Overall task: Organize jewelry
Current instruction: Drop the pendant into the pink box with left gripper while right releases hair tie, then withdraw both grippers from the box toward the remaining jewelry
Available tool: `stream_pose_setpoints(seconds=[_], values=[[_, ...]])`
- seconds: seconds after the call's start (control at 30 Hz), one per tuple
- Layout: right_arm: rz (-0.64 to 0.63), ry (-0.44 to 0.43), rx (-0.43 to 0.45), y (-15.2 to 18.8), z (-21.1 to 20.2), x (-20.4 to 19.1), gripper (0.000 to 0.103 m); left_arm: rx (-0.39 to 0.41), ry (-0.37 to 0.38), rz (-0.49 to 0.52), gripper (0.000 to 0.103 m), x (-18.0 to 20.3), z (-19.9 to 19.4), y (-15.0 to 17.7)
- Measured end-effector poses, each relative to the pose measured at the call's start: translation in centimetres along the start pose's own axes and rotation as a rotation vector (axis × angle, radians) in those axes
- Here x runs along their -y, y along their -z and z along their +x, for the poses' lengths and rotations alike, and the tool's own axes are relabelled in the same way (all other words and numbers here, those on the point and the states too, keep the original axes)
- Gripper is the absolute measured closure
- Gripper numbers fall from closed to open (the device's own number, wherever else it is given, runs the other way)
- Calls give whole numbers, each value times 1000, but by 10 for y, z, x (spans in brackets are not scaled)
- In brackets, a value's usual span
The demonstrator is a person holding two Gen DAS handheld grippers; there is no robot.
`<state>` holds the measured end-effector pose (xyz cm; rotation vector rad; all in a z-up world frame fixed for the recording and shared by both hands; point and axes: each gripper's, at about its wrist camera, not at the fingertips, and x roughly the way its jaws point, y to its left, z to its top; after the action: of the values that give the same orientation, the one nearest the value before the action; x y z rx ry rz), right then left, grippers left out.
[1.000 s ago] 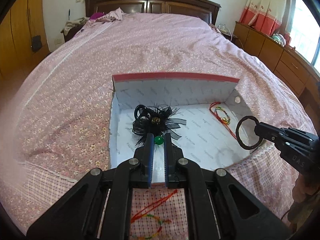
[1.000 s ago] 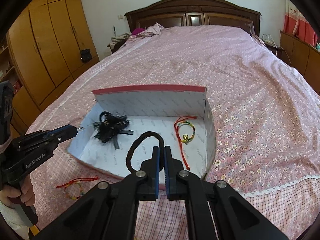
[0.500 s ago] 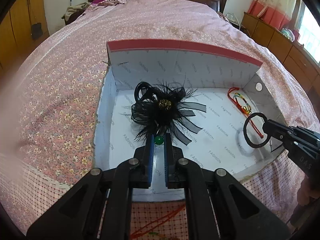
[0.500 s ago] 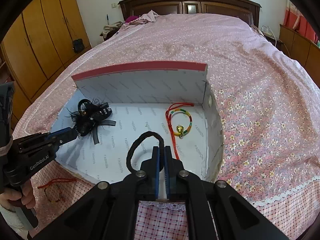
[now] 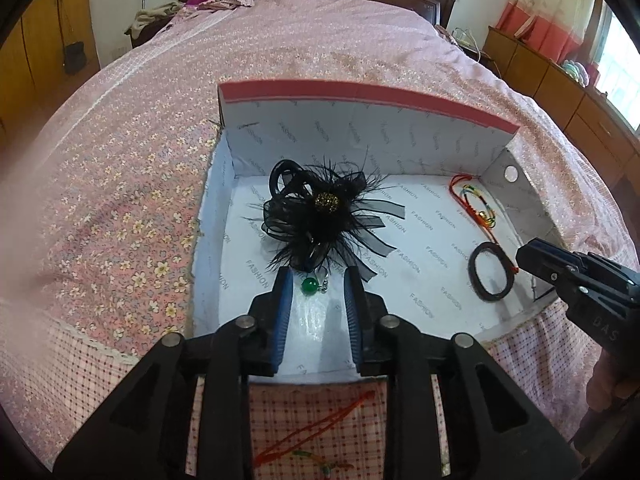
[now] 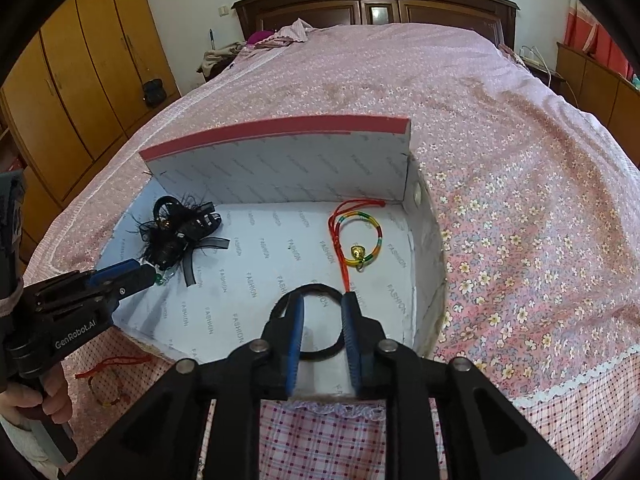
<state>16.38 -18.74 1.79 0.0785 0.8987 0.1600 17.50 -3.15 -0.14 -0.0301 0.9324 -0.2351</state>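
Observation:
A white box (image 5: 360,136) with a red rim lies on the bed. In it are a black feathered hair piece (image 5: 320,216), a green bead pendant (image 5: 309,286), a black hair tie (image 5: 491,277) and a rainbow cord bracelet with a gold bell (image 6: 360,240). My left gripper (image 5: 318,280) is open, with the green bead lying between its fingertips on the box floor. My right gripper (image 6: 322,304) is open over the black hair tie (image 6: 316,320), which lies on the box floor.
A red cord bracelet (image 5: 320,436) lies on the checked sheet in front of the box; it also shows in the right wrist view (image 6: 112,372). Wooden wardrobes (image 6: 80,80) stand on the left, a headboard (image 6: 376,4) at the back, drawers (image 5: 560,92) on the right.
Both grippers moved down into the box and opened. The left one let go of the green bead pendant, the right one let go of the black hair tie; both now lie on the floor.

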Motion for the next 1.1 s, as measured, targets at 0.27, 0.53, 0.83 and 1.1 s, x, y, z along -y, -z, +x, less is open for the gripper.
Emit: stream_pose_setpoints(seconds=[0.27,0.53,0.83,1.1], values=[[5,-11,44,2,-27,-4,81,36,1,-9,83,-6,-31,4],[5,-25,87,12,-61,-12,79,52,-2,-12,82,-6,-53,14],[-11,-43,90,33,-83,-21,79,58,-15,-26,82,-12,-68,36],[-23,-64,59,56,-86,-31,79,48,-26,-41,81,-19,-76,54]])
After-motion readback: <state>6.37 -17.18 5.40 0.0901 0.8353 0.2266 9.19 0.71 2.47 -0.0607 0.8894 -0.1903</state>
